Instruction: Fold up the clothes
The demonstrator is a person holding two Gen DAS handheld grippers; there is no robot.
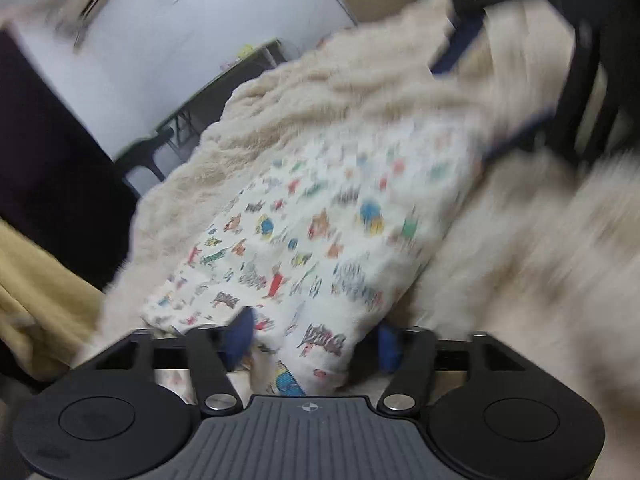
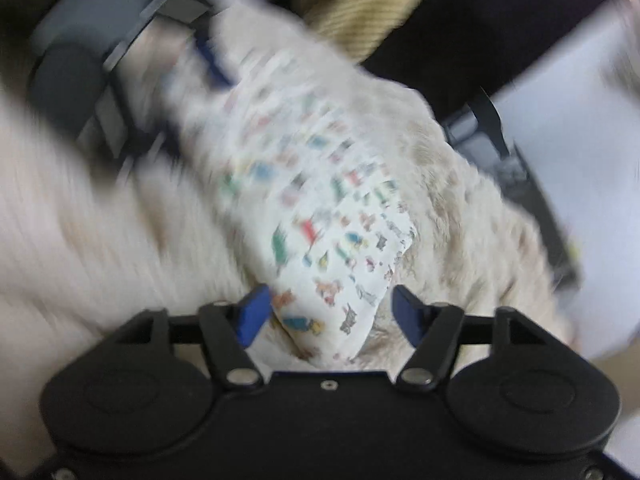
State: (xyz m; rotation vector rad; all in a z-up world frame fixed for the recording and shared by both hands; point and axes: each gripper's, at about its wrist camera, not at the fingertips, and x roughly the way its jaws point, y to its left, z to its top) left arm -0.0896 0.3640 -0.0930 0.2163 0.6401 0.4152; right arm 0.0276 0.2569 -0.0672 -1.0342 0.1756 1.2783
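Note:
A white garment [image 1: 320,220] printed with small colourful cartoon figures lies spread on a cream fluffy blanket [image 1: 304,92]. My left gripper [image 1: 314,338] stands open at the garment's near end; cloth lies between its blue fingers [image 1: 242,330] without being pinched. In the right wrist view the garment [image 2: 320,220] runs away from me, and my right gripper [image 2: 331,314] is open around its near corner, the right pad clear of the cloth. Each gripper shows blurred at the far end in the other's view: the right gripper [image 1: 464,108] and the left gripper [image 2: 188,100].
A tan ribbed cloth [image 1: 32,300] hangs off the blanket's left side and shows again as tan cloth [image 2: 360,12]. A folding table [image 1: 224,80] stands by the white wall behind. Both views are motion-blurred.

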